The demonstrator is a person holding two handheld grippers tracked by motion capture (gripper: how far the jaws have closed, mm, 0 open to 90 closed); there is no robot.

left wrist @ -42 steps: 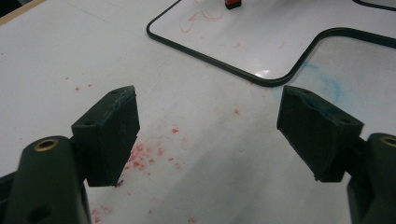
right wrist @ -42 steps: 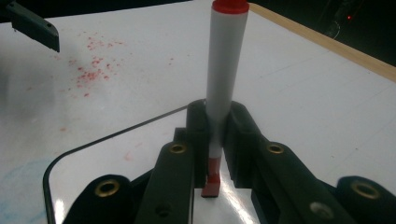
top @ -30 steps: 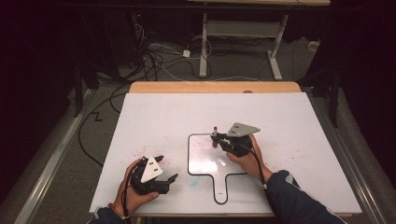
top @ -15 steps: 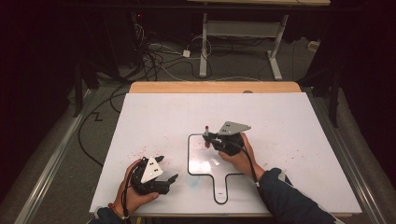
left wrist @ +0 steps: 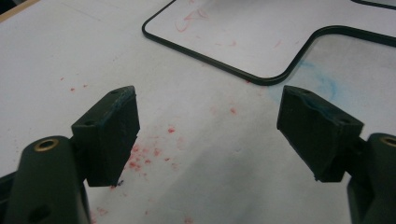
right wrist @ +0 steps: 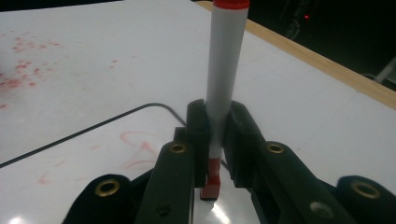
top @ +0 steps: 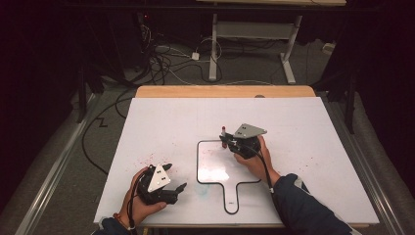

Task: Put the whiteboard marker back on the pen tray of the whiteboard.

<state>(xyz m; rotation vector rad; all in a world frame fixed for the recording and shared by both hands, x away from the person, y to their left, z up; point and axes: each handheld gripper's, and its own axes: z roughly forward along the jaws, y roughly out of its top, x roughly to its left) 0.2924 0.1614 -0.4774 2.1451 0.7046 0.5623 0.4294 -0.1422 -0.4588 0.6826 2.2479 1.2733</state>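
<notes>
Red ink is what we work with here: our right gripper (top: 226, 142) is clenched on a red marker (right wrist: 224, 79), the white barrel standing upright between the two black pads (right wrist: 198, 126), its red tip (right wrist: 211, 184) just below them and touching, or almost touching, the glossy surface. The marker sits at the upper right corner of the paddle-shaped outline (top: 197, 161) drawn in black on the whiteboard (top: 166, 122). Beside the fingers, inside that outline, we see a few faint red strokes (right wrist: 140, 151), so we judge the drawing or colouring only just begun; most of the inside of the outline, including its handle part nearer us, looks blank. Scattered red specks lie outside the line too, along with a bluish smear (left wrist: 322, 81) ahead of our left fingers.

Our right hand (top: 254, 159) reaches forward with the forearm angled in from the lower right, the gripper pointing leftward across the outline's top edge. Our left gripper (top: 177, 182) rests low near the board's near edge, its jaws released and spread wide with nothing between them, the outline's curved corner lying well beyond the fingertips. The left hand (top: 139, 196) cups it from below
</notes>
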